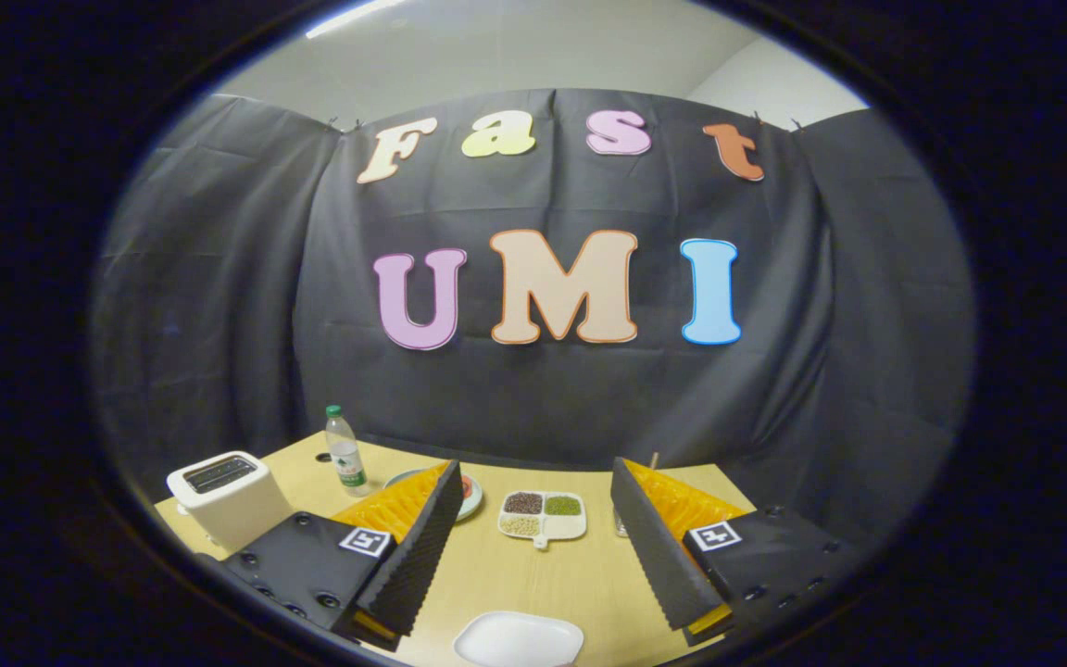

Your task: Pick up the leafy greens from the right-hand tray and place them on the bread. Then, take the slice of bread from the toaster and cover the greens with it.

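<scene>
In the gripper view the gripper hangs above the table, fingers spread wide and holding nothing, with a white plate at bottom centre. The toaster stands at lower left; greens and bread are too hidden to tell, so progress cannot be judged

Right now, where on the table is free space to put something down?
Bare wood lies between the open gripper fingers, from the white plate up to the divided dish. The far side is crowded: toaster, bottle, round plate.
</scene>
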### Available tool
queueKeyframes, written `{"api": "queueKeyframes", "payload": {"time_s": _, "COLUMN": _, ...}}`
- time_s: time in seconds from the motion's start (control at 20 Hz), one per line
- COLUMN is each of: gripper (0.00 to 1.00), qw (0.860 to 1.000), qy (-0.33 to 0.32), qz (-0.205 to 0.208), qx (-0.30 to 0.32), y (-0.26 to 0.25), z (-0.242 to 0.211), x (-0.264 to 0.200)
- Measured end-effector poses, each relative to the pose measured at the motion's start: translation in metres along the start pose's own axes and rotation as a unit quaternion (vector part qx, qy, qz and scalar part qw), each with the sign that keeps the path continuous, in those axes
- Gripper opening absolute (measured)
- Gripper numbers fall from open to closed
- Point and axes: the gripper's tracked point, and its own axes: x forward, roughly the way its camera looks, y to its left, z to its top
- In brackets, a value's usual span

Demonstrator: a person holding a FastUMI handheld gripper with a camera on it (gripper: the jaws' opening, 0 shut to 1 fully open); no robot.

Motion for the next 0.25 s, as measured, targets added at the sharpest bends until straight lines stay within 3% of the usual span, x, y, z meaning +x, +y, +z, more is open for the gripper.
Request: {"api": "queueKeyframes", "payload": {"time_s": 0.25, "gripper": 1.0, "qw": 1.0, "qy": -0.007, "qz": -0.009, "qx": 0.006, "y": -0.003, "z": 0.0074, "x": -0.0004}}
